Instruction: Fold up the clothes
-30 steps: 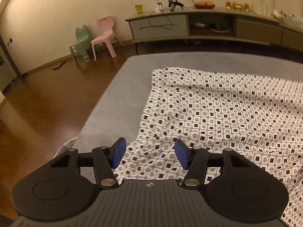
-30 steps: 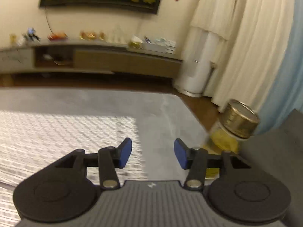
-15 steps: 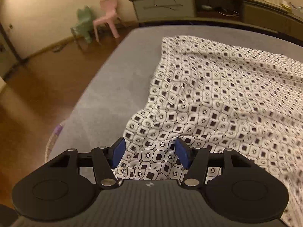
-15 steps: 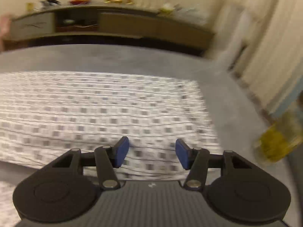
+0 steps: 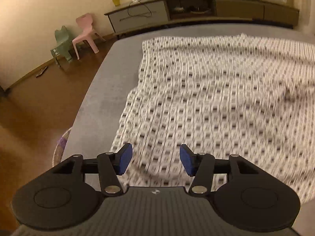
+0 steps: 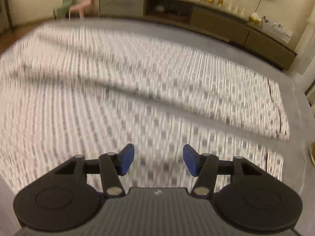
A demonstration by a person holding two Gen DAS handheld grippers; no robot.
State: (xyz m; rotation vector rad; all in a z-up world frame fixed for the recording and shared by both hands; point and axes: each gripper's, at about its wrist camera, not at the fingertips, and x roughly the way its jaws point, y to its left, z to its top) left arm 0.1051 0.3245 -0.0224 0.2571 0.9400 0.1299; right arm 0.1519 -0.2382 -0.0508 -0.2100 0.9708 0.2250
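Observation:
A white cloth with a black square print (image 5: 206,98) lies spread on the grey bed (image 5: 98,102), blurred by motion. My left gripper (image 5: 155,161) hovers over the cloth's near left edge. Its blue pads (image 5: 124,162) stand apart and are closing slightly, pressing on nothing. In the right wrist view the same cloth (image 6: 137,90) fills the frame, with a fold line running across it. My right gripper (image 6: 158,161) is open above the cloth's near right part, with only fabric showing below the gap.
A long low cabinet (image 5: 196,9) with small items runs along the far wall. A pink chair (image 5: 85,33) and a green chair (image 5: 62,43) stand on the wooden floor. A woven basket (image 5: 61,147) sits beside the bed's left edge. Bare grey bed (image 6: 295,118) borders the cloth on the right.
The right gripper swung left from the bed's right edge to over the cloth. The left gripper dipped toward the cloth's near left corner, and its view has since pulled back and tilted.

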